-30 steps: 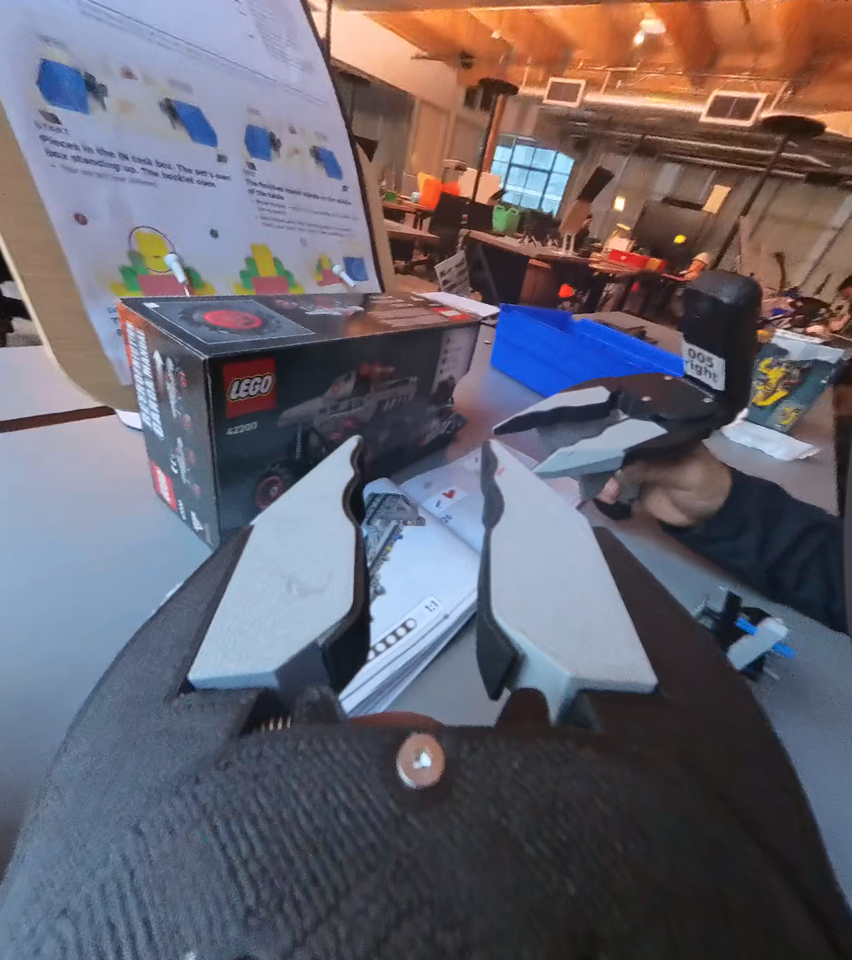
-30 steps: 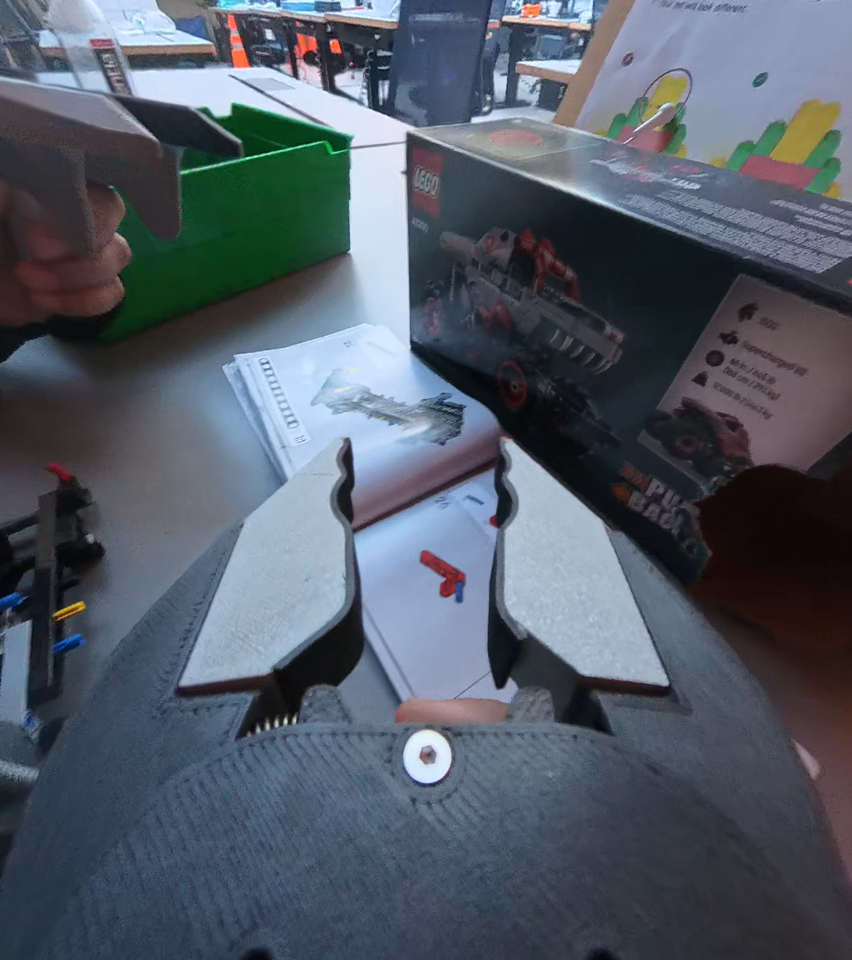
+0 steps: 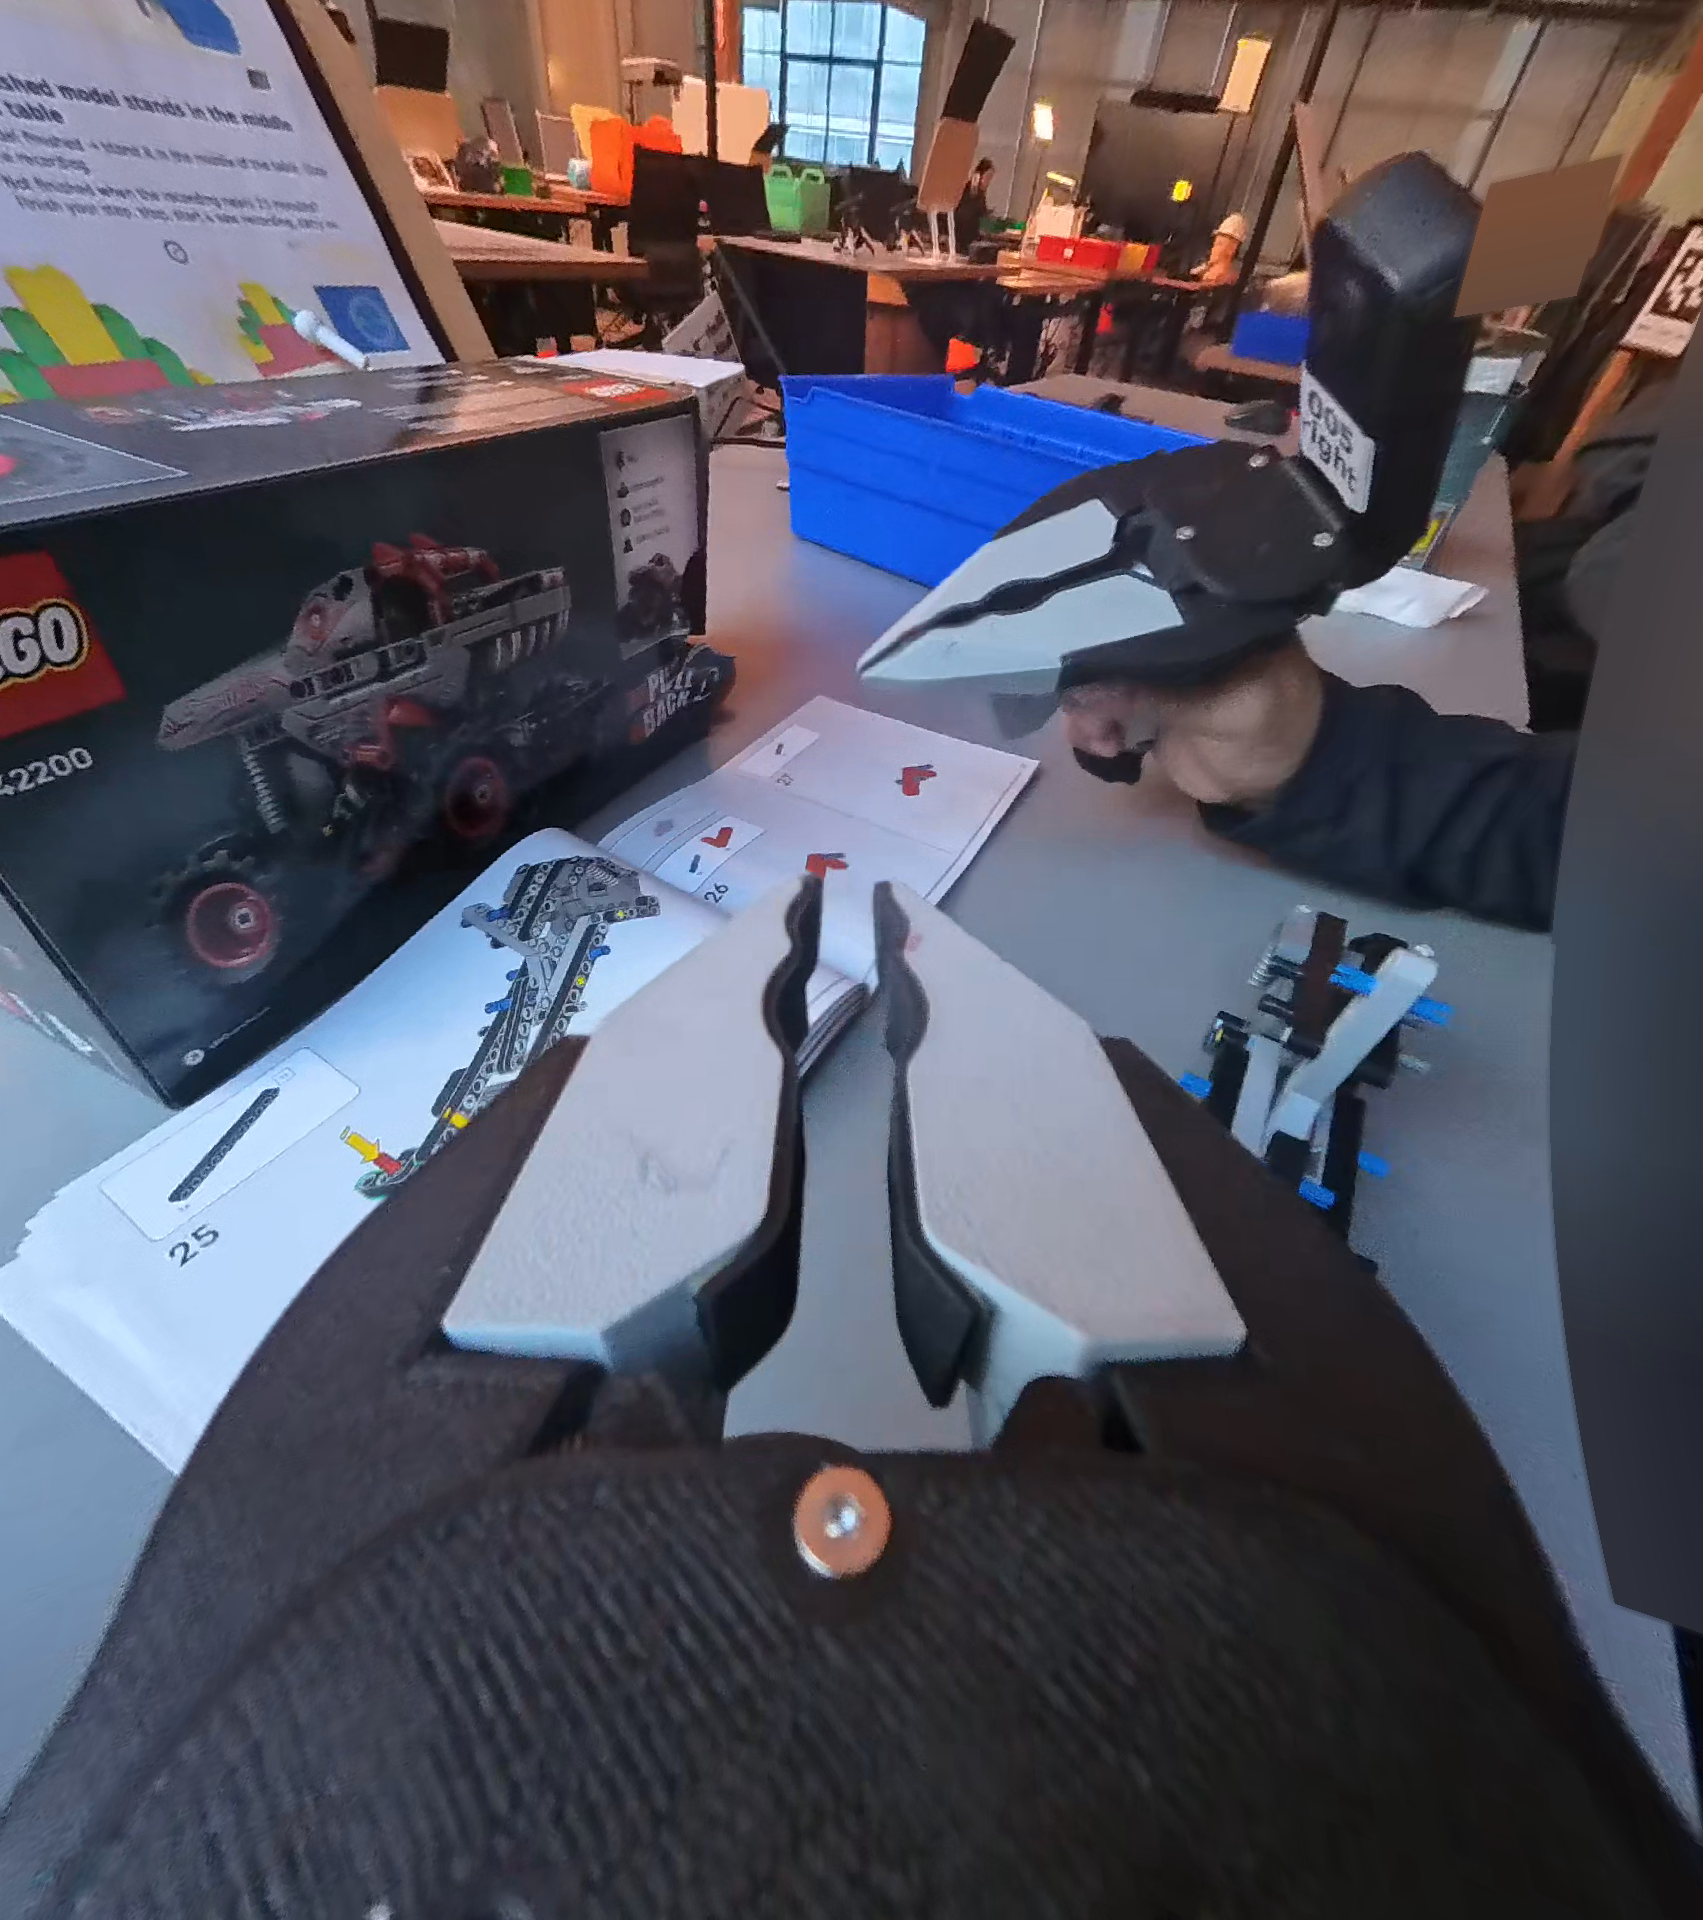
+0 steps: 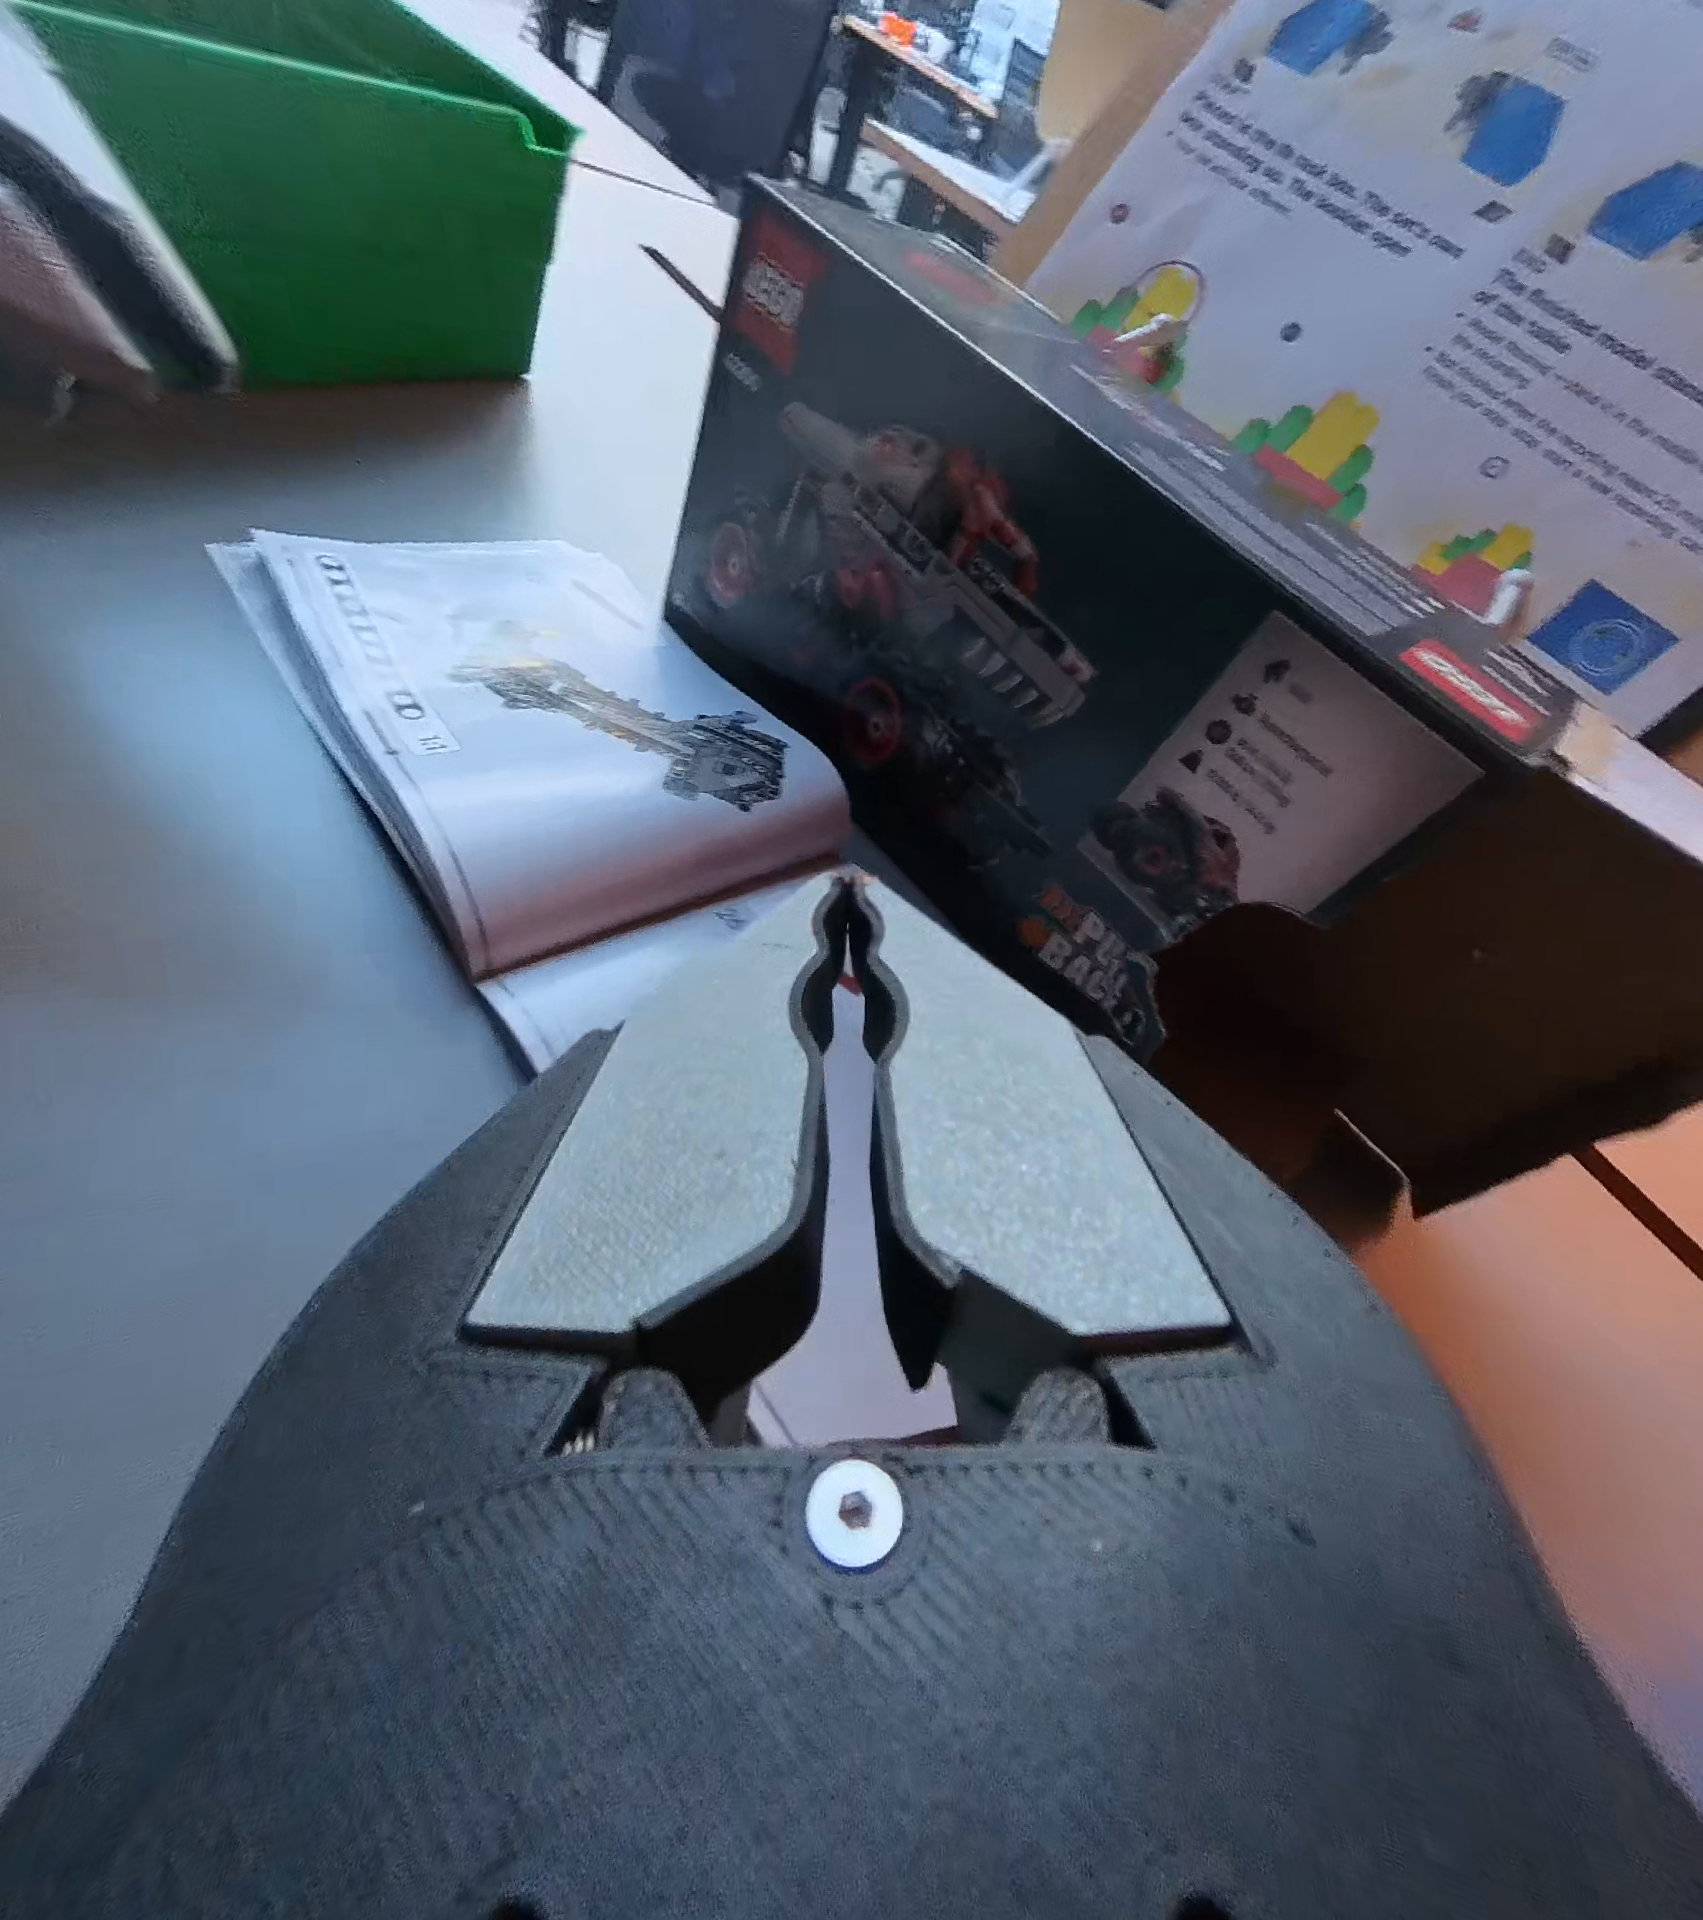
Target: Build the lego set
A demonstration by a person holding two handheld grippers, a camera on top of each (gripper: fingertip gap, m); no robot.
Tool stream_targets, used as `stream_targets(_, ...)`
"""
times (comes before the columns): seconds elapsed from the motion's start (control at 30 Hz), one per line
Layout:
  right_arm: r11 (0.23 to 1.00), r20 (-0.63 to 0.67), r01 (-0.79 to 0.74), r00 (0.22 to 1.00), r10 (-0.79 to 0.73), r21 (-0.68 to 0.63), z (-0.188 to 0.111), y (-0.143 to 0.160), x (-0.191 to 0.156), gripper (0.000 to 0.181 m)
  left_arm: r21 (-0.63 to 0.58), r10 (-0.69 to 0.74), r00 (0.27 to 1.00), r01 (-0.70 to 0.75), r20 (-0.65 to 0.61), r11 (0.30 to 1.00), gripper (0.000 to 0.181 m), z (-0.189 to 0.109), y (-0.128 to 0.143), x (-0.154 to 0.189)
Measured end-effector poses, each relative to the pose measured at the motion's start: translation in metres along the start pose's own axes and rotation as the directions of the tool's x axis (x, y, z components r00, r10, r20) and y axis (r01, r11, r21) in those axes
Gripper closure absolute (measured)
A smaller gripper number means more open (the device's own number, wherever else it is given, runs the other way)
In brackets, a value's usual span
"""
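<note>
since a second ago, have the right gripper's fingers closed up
Yes. The right gripper has shut to a sliver, tips nearly touching over the open booklet beside the box.

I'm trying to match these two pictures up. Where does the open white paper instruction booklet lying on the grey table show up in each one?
Left wrist view: the open white instruction booklet lies centre-left, in front of the box.
Right wrist view: the booklet lies upper centre-left, left of the box.
Shared landmark: the black cardboard toy box, standing right behind the booklet in both.

Both tongs, left [image 3: 842,896] and right [image 4: 848,896], have narrowed their jaws.
</note>
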State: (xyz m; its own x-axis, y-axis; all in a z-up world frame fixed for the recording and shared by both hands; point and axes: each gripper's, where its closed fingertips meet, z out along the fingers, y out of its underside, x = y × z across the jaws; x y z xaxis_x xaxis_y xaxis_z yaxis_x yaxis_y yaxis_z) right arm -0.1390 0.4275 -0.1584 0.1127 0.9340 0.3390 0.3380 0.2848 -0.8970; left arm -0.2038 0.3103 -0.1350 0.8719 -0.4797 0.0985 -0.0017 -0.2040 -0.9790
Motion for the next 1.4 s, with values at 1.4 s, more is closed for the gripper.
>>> stream_targets(1.4, 0.959, -0.078, -0.204, 0.978, 0.192, -0.199, 0.015, 0.057, 0.035, 0.181, 0.068, 0.008, 0.991, -0.017, 0.137, 0.998, 0.149, -0.143, -0.039, -0.003)
